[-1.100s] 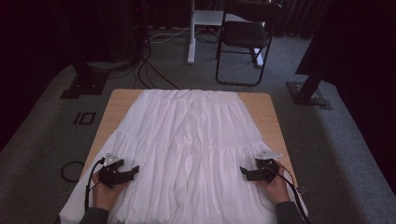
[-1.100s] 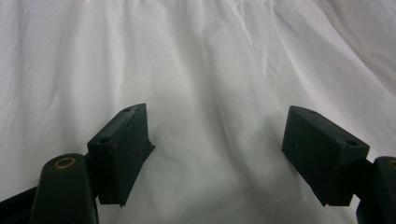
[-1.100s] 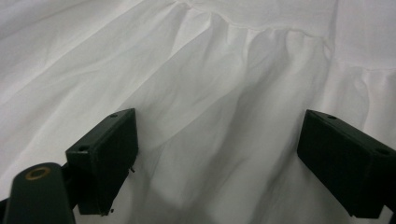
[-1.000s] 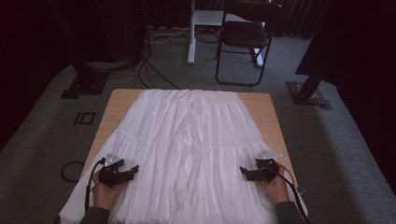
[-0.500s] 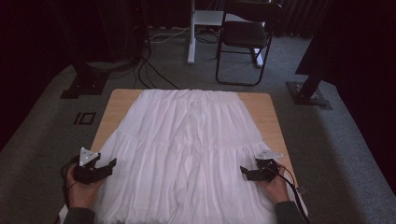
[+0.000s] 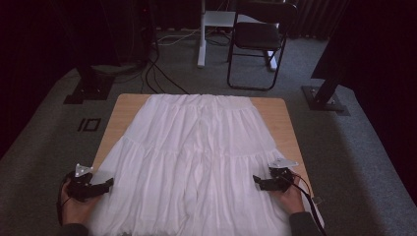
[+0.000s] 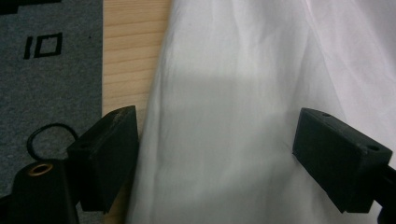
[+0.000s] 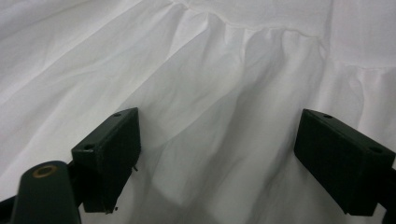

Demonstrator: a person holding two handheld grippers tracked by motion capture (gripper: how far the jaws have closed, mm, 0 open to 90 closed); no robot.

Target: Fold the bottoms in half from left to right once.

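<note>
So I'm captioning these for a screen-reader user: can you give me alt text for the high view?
A white tiered skirt lies spread flat over a wooden table. At its near corners a person's hands hold the left gripper and the right gripper, each pointing inward at the cloth. A black folding chair stands on grey carpet beyond the table.

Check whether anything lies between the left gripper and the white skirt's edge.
Nothing visible does. The left gripper sits at the near left edge of the white skirt with jaws open, cloth and a strip of bare table right before them. The right gripper is open over the cloth.
</note>
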